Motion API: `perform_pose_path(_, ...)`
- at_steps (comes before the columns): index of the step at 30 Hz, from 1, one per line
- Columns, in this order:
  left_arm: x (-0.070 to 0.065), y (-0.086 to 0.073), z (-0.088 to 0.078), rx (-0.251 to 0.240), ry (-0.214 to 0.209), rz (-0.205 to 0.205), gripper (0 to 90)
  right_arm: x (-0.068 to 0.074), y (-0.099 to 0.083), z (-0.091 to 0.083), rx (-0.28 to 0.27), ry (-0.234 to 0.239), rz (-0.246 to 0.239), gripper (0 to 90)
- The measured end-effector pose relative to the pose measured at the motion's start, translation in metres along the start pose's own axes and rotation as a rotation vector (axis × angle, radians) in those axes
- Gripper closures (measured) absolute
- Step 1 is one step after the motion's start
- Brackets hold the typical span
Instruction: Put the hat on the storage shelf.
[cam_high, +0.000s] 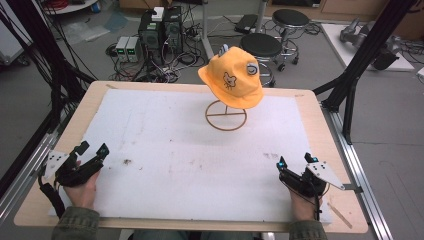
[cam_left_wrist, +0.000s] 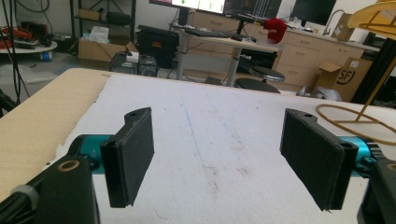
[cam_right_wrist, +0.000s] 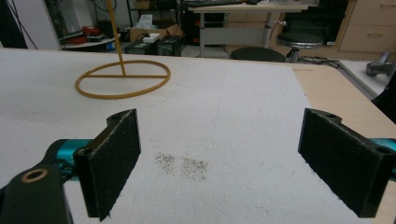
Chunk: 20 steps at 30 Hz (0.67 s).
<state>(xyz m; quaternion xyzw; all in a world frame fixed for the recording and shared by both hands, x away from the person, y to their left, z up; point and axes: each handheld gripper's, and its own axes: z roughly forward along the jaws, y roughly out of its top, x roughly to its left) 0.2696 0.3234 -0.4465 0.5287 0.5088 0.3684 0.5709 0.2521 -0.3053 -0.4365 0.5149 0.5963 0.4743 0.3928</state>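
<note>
Two grippers, left gripper (cam_high: 92, 150) and right gripper (cam_high: 296, 161), rest near table corners, jaws wide apart, empty; yellow hat (cam_high: 232, 77) sits on stand (cam_high: 226, 115) well ahead, far edge

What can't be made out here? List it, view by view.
- High view: the yellow hat covers the top of the stand, so how it sits there is hidden.
- Left gripper view: the hat is cut off by the top right corner.
- Right gripper view: the stand's pole runs off the top edge.
- High view: the hat's printed figure is too small to identify.
</note>
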Motion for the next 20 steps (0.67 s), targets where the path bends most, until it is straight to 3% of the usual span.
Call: perform_pose_path(20, 0.0011, 0.0000, -0.0013, 0.001, 0.001, 0.000, 26.1, 0.0015, 0.0011, -0.0010, -0.001, 0.007, 0.009, 11.8)
